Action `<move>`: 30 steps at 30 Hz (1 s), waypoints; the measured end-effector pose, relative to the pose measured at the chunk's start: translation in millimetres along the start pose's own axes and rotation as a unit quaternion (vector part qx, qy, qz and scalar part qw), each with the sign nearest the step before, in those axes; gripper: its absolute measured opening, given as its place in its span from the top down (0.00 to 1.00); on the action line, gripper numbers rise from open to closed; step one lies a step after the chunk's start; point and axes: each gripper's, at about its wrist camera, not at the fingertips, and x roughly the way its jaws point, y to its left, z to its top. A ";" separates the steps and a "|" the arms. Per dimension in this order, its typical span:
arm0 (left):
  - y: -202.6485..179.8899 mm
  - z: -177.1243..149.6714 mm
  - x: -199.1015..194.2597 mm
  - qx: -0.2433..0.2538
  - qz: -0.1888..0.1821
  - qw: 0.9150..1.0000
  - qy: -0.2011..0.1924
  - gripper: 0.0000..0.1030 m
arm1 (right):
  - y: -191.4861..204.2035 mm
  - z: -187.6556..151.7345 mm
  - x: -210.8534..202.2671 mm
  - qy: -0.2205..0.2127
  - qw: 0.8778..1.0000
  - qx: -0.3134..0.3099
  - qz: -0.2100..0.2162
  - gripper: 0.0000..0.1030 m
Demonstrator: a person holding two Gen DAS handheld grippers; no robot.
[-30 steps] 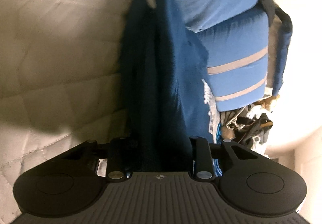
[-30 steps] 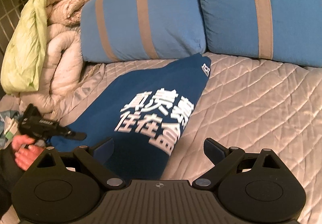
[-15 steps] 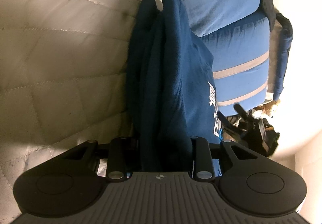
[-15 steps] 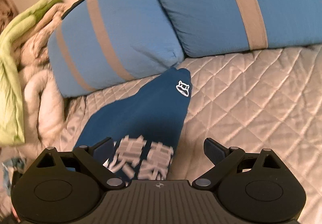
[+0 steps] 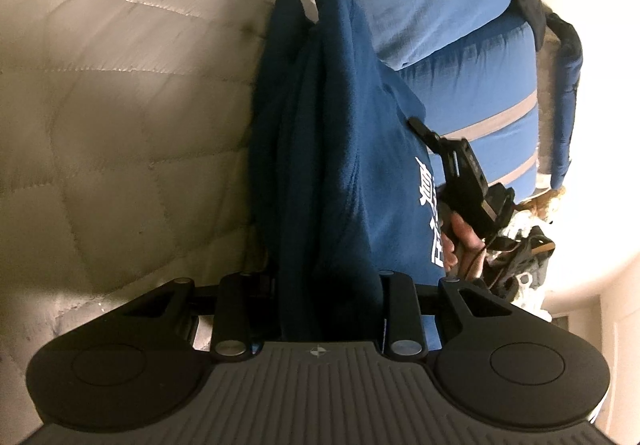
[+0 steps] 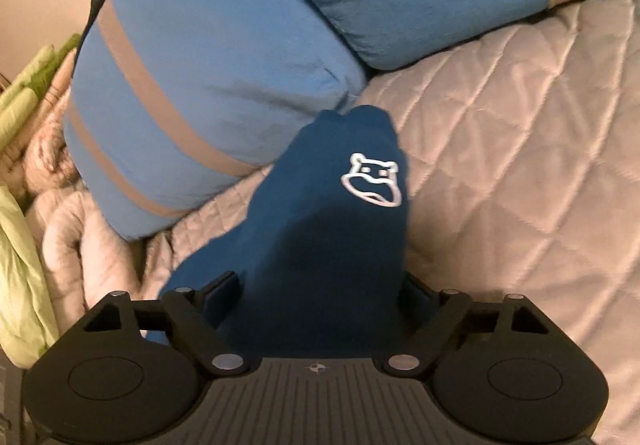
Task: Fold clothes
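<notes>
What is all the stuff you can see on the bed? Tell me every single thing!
shirt: one, dark blue with white print, lying on the bed, gripped at two ends.
pillows: two, light blue with grey stripes, at the head of the bed.
quilt: one, beige, covering the bed.
blanket: one, light green, bunched beside the pillows.
comforter: one, pale beige, piled beside the green blanket.
left gripper: one, black, shut on the shirt.
right gripper: one, black, closed around the shirt.
hand: one, holding the right gripper.
</notes>
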 end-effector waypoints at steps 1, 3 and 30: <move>-1.4 -0.7 -0.5 0.003 0.003 1.000 -0.002 0.69 | 1.6 -0.4 2.6 -0.004 1.000 0.000 -0.005 0.27; -5.1 -2.2 -1.8 0.007 0.006 1.000 -0.007 0.70 | 4.7 0.3 4.3 -0.008 1.000 -0.002 -0.015 0.51; -84.7 -55.7 -49.8 0.081 -0.032 0.995 -0.048 0.72 | 79.2 -5.0 -153.6 -0.034 0.995 -0.092 -0.020 0.73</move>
